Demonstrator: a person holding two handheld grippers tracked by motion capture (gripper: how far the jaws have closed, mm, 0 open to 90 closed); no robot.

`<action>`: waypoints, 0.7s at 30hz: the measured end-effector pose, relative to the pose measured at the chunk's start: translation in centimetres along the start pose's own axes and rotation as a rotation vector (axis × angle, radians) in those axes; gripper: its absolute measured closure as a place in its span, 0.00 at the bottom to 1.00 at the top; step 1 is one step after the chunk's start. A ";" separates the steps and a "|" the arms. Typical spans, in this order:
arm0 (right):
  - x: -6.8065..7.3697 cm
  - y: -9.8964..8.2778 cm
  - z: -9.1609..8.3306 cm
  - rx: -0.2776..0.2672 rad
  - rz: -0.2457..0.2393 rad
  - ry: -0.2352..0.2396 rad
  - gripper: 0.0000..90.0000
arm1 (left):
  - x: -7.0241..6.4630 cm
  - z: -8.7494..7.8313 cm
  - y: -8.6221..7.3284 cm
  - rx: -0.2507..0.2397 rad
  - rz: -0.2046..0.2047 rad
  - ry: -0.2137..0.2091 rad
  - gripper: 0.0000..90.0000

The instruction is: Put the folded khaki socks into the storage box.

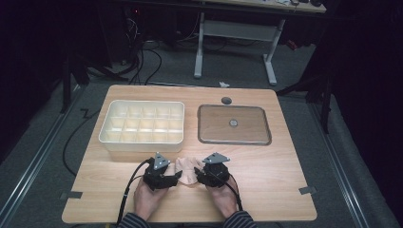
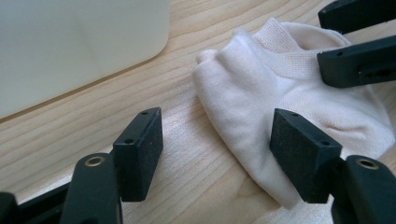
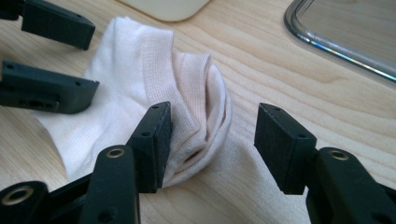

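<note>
The pale pink sock (image 1: pixel 188 170) lies crumpled on the wooden table (image 1: pixel 266 175), near the front edge, between the 2 grippers and in front of the white divided box (image 1: pixel 141 124). The left gripper (image 2: pixel 217 156) stands released, its jaws straddling one end of the sock without pinching it. The right gripper (image 3: pixel 212 144) is also released, one jaw touching the folded cuff, the other apart on bare wood. To fold or bundle the sock well, I judge each gripper should settle low, catch every layer of fabric at its end, then clamp before lifting. The clear tray (image 1: pixel 234 124) sits well apart.
</note>
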State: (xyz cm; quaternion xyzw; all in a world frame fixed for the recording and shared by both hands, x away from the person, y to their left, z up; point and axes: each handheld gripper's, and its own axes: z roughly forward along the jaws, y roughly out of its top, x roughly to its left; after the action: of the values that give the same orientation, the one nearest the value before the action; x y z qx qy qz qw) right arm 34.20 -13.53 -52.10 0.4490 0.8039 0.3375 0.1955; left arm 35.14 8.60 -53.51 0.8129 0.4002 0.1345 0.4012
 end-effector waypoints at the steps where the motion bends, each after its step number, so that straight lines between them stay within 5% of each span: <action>1: 0.0 0.0 0.0 0.000 0.000 0.000 0.52 | 0.0 0.0 0.0 0.000 0.000 0.001 0.39; 14: -1.1 -0.8 0.6 -0.020 0.047 0.076 0.54 | 0.0 0.0 0.0 0.000 0.001 -0.005 0.38; 21: -1.4 -0.7 0.7 -0.020 0.031 0.094 0.56 | 0.1 0.0 0.0 -0.001 -0.004 -0.017 0.37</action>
State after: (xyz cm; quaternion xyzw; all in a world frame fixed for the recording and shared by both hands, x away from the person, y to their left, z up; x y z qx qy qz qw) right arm 34.89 -14.73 -53.07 0.4431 0.8018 0.3692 0.1564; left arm 35.19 8.70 -53.52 0.8131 0.3983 0.1268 0.4052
